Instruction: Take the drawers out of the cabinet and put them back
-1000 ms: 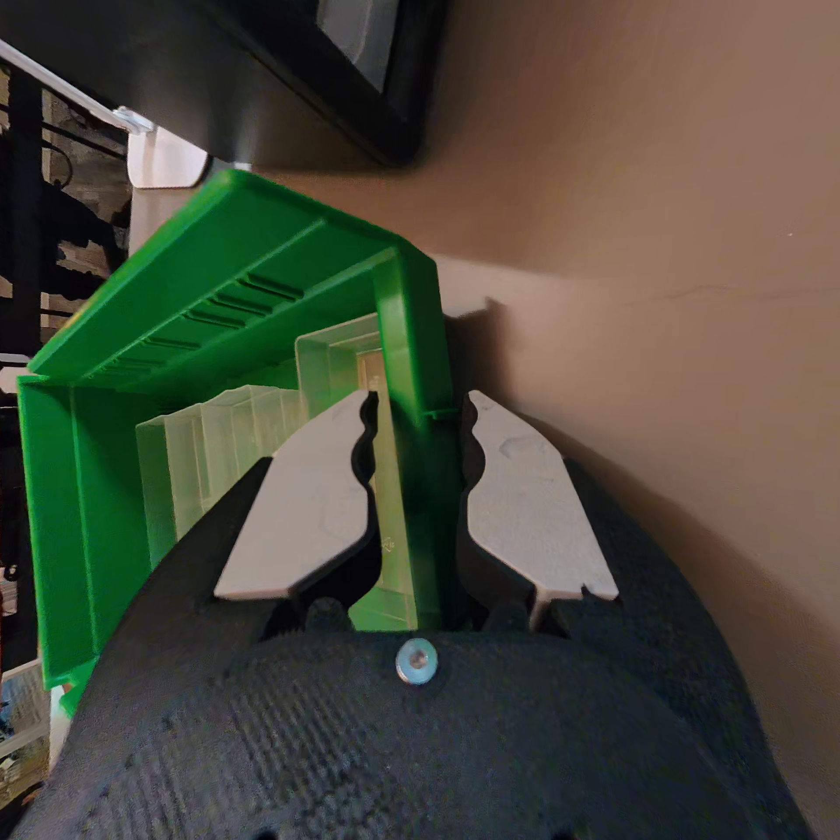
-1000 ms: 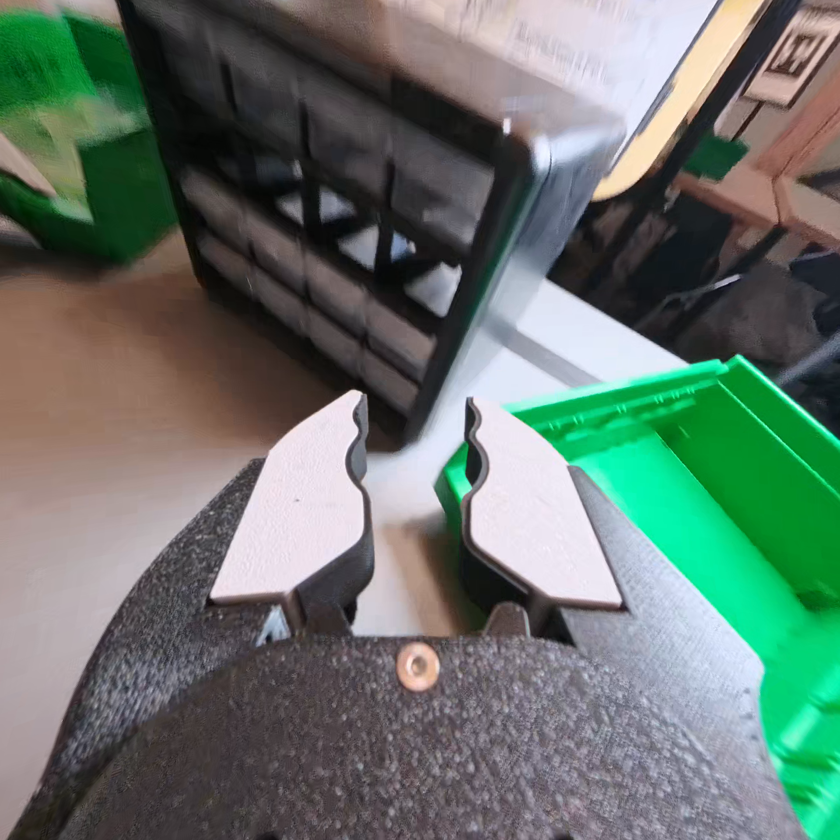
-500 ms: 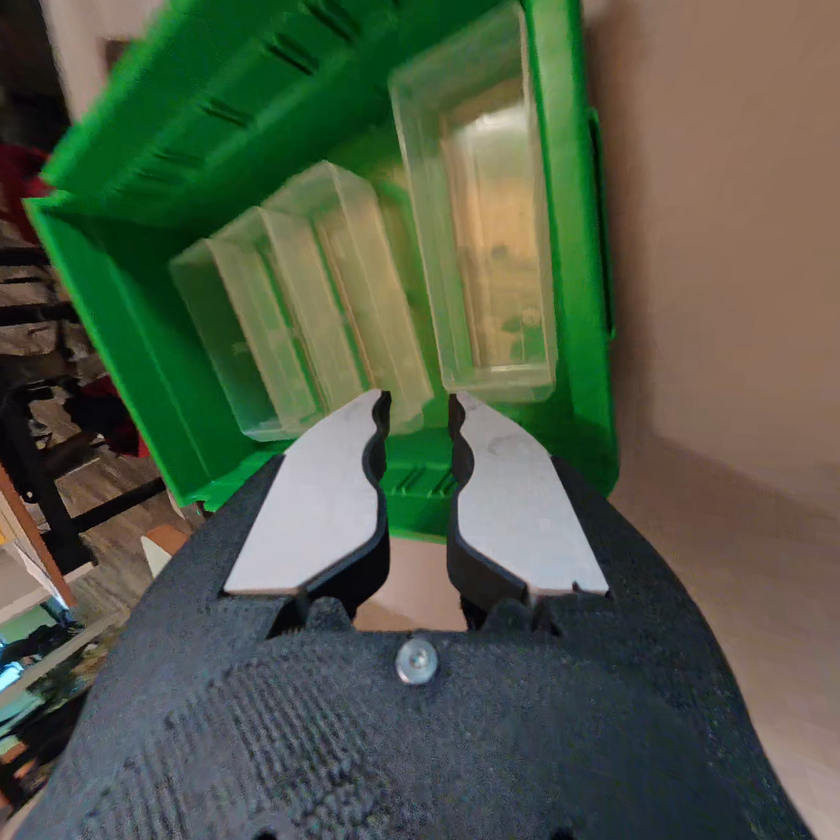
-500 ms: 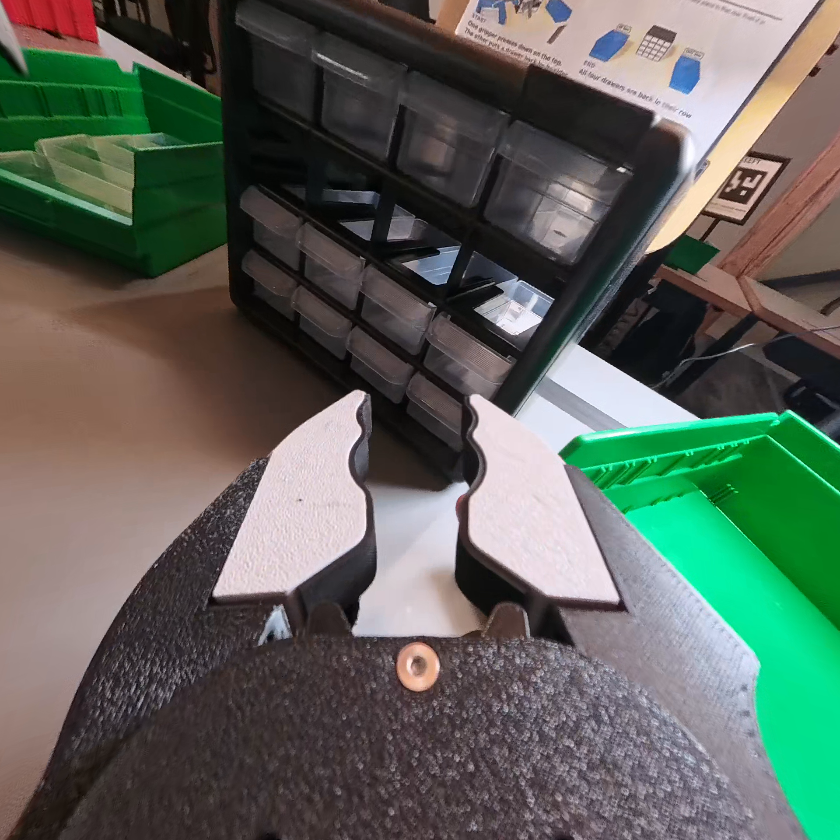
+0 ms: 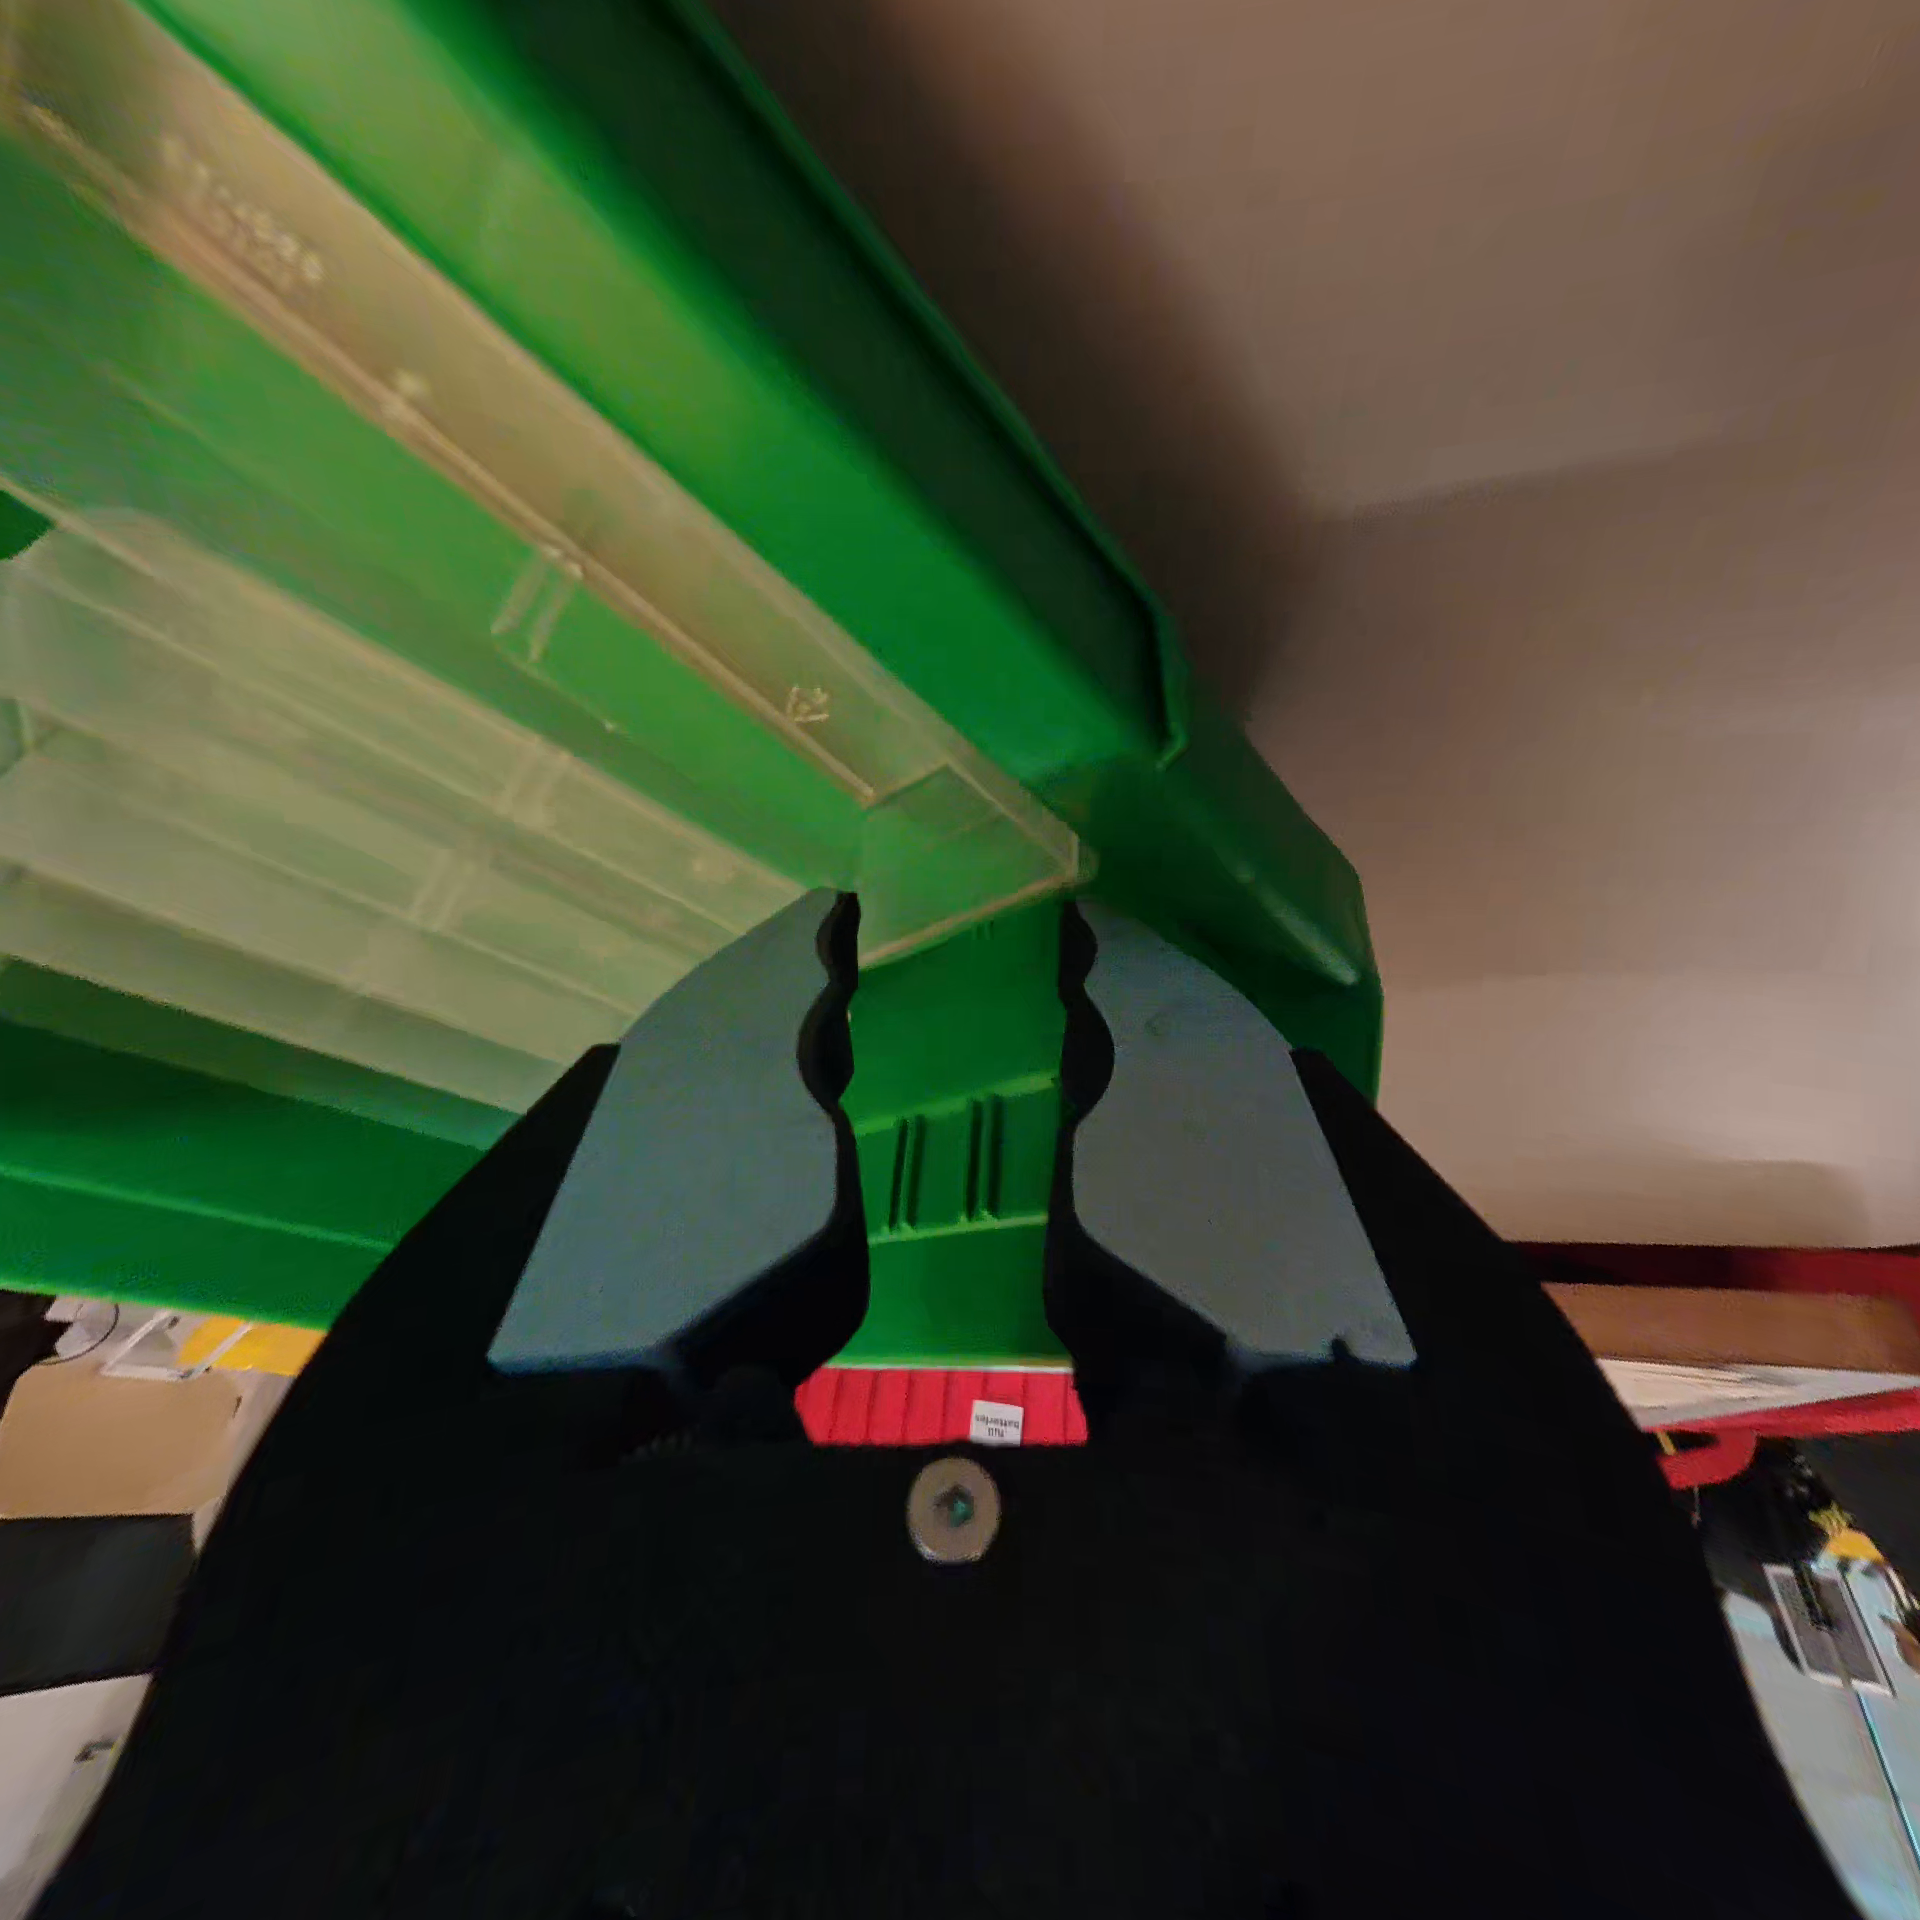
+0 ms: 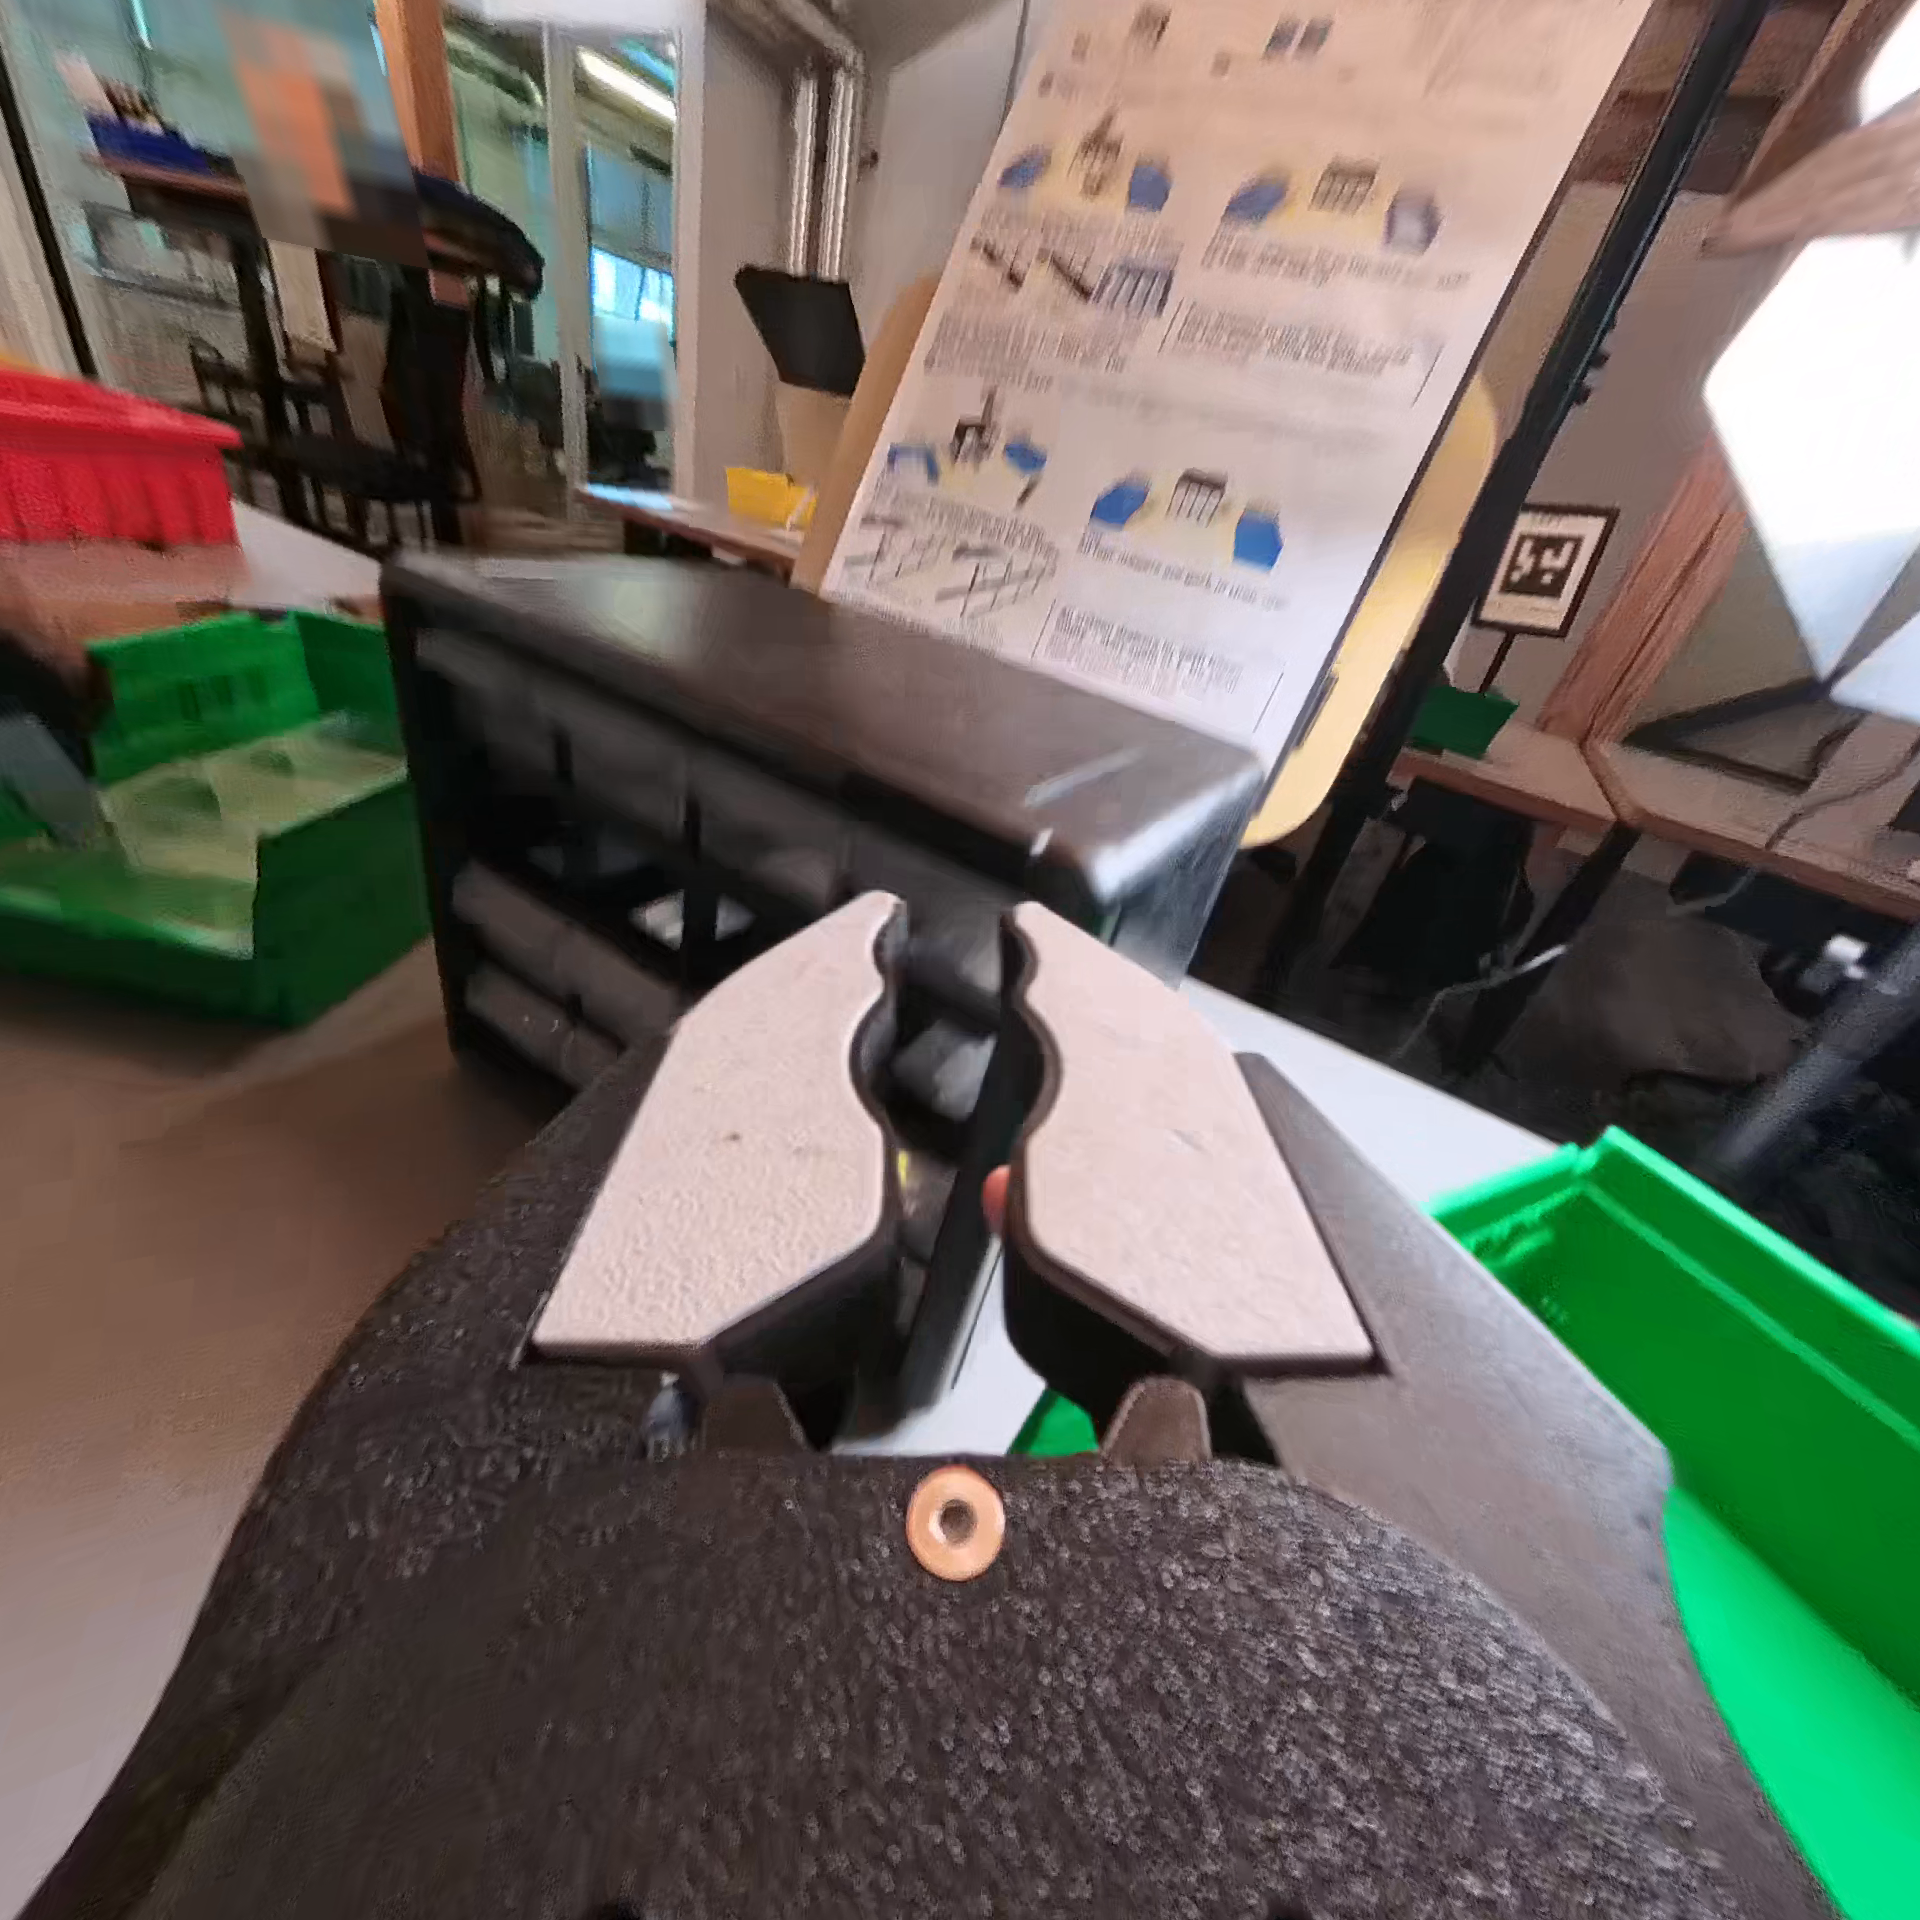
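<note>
In the left wrist view my left gripper (image 5: 956,914) is open and empty. It hovers low over the near end of a green bin (image 5: 831,364). The corner of a clear plastic drawer (image 5: 727,665) lies just ahead of its fingertips, and more clear drawers (image 5: 260,831) lie to the left in the bin. In the right wrist view my right gripper (image 6: 954,914) is empty, with only a narrow gap between its fingers. It is level with the top right corner of the black drawer cabinet (image 6: 831,675). One row of the cabinet has empty slots (image 6: 686,914).
The bin with drawers (image 6: 312,904) stands left of the cabinet. A second green bin (image 6: 1766,1403) sits at the right. An instruction poster (image 6: 1195,364) leans behind the cabinet. A red bin (image 6: 104,468) stands at the far left. The tan table (image 6: 156,1195) lies in front.
My left gripper has dropped close over the bin, up to the end of the right-hand drawer. My right gripper has risen towards the cabinet's top, and its fingers have come closer together.
</note>
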Motion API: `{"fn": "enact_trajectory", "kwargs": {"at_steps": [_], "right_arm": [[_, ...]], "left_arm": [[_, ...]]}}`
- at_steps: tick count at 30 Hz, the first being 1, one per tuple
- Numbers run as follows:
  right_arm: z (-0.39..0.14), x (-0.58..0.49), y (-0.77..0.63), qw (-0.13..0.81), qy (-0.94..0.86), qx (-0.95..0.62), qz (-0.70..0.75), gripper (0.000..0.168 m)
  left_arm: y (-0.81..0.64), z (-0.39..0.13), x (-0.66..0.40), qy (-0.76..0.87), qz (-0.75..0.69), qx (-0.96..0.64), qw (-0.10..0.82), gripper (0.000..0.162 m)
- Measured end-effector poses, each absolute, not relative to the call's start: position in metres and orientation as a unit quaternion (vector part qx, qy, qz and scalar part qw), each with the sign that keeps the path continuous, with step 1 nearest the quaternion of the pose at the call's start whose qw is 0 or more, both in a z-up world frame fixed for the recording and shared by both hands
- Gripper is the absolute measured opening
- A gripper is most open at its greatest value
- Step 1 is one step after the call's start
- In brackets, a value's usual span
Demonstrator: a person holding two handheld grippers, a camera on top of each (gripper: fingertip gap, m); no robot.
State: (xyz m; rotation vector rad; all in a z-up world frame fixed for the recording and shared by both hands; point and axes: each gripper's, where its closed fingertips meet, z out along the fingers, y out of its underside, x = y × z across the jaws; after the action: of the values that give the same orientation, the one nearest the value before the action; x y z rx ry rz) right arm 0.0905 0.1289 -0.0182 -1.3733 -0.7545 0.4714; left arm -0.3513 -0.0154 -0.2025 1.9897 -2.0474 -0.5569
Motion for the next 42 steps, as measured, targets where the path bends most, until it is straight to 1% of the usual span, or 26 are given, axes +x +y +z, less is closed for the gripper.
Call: {"fn": "enact_trajectory", "kwargs": {"at_steps": [1,3,4,7,11,14,20,24,30,37,42], "right_arm": [[-0.005,0.090,0.137,0.681,-0.333,-0.615,0.215,0.009],[0.013,0.087,0.154,0.666,-0.341,-0.625,0.224,0.001],[0.017,0.085,0.163,0.657,-0.349,-0.632,0.218,0.000],[0.023,0.083,0.189,0.636,-0.367,-0.646,0.209,0.000],[0.008,0.064,0.194,0.571,-0.412,-0.651,0.283,0.000],[-0.001,0.064,0.199,0.557,-0.432,-0.648,0.289,0.000],[-0.012,0.067,0.202,0.529,-0.462,-0.642,0.308,0.000],[-0.012,0.065,0.202,0.533,-0.457,-0.632,0.327,0.000],[-0.012,0.066,0.202,0.538,-0.450,-0.630,0.332,0.000],[-0.012,0.066,0.202,0.538,-0.441,-0.632,0.342,0.000],[-0.012,0.067,0.202,0.538,-0.436,-0.632,0.347,0.000]], "left_arm": [[-0.015,-0.205,-0.351,-0.700,-0.188,0.678,0.124,0.037],[-0.016,-0.208,-0.354,-0.697,-0.188,0.676,0.147,0.038],[-0.017,-0.208,-0.355,-0.694,-0.187,0.678,0.155,0.037],[-0.019,-0.210,-0.356,-0.687,-0.181,0.684,0.169,0.034],[-0.023,-0.213,-0.362,-0.695,-0.192,0.668,0.185,0.030],[-0.023,-0.216,-0.366,-0.706,-0.206,0.651,0.187,0.021],[-0.023,-0.215,-0.362,-0.714,-0.197,0.649,0.172,0.018],[-0.022,-0.205,-0.355,-0.703,-0.188,0.671,0.145,0.016],[-0.019,-0.181,-0.340,-0.663,-0.146,0.730,0.078,0.015],[-0.017,-0.150,-0.308,-0.626,-0.093,0.774,-0.008,0.013],[-0.020,-0.117,-0.262,-0.597,-0.013,0.796,-0.097,0.013]]}}
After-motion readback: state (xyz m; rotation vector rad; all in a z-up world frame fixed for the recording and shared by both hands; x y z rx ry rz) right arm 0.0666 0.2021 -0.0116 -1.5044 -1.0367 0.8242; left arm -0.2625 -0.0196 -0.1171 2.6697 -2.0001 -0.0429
